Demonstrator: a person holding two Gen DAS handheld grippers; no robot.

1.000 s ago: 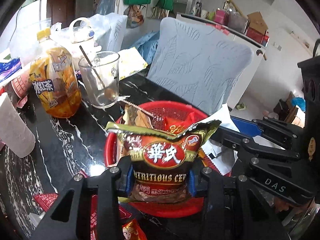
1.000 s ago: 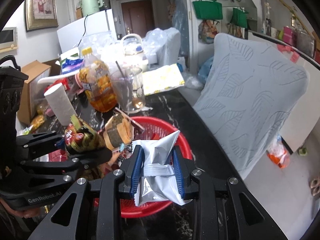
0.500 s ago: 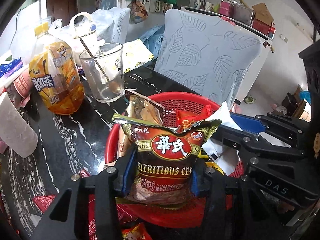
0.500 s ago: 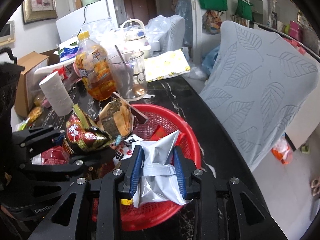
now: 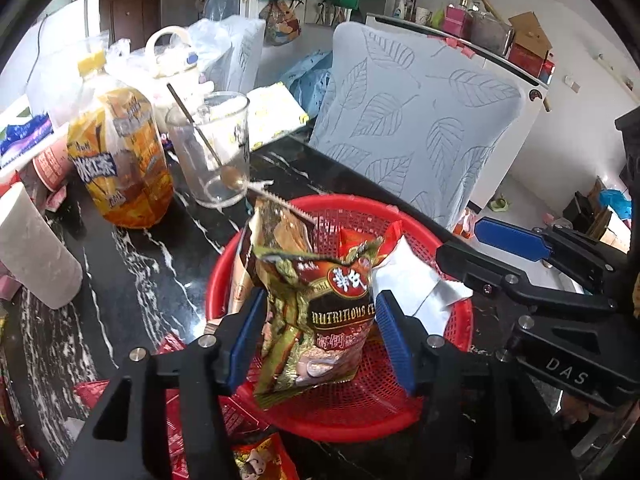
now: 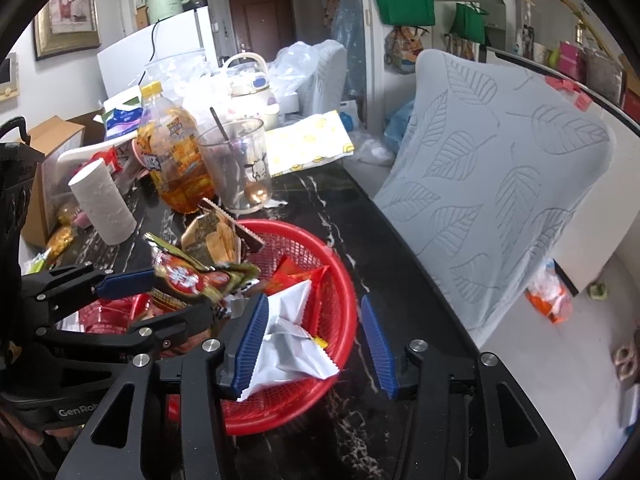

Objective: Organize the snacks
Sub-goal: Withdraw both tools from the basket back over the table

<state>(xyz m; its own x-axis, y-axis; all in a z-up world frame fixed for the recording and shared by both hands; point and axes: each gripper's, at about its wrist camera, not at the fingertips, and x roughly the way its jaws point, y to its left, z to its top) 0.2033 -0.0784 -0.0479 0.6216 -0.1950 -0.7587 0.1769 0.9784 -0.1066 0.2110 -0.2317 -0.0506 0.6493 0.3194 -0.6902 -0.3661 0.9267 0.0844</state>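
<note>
With both hand-held grippers' jaws opening, left freeing the cereal packet, right the silver packet, lift straight clear of the red basket.

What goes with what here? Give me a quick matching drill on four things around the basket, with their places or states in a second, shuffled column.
Things:
1. cereal bag
2. silver packet
3. spoon
4. paper roll

Places or states:
A. standing upright on the dark table
B. between the left claw's parted blue pads, over the red basket
C. leaning inside the empty glass
D. lying in the basket beside one pad of the right claw

Pairs: 1-B, 2-D, 3-C, 4-A
</note>
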